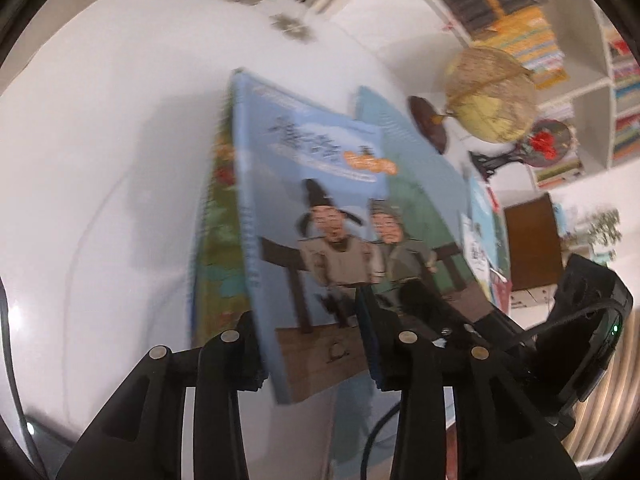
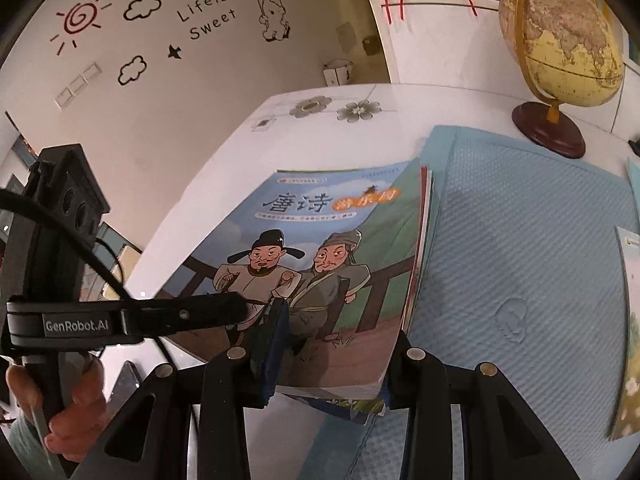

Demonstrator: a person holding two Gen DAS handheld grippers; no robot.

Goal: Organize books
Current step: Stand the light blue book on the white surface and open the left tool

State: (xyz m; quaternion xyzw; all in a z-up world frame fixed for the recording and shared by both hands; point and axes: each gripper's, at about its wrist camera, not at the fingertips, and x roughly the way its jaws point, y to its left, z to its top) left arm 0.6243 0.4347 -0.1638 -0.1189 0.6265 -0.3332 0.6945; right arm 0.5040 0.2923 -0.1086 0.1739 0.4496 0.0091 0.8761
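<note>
Both the left gripper (image 1: 312, 316) and right gripper (image 2: 332, 344) clamp the stack of books (image 2: 320, 264) between their fingers, above the mat (image 2: 520, 260); keep them level, squeezing evenly, I'd say.

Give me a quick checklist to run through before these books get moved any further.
1. Left gripper clamped on the book stack: ok, fingers on both sides of its near edge.
2. Right gripper also on the stack: ok, fingers straddle its near corner.
3. Stack edges aligned: not ok, a lower book sticks out beneath.
4. Globe clear of the stack: ok, standing apart on the table.
5. Blue mat free beside the stack: ok.
6. Whether the stack is lifted or resting: cannot tell.
</note>
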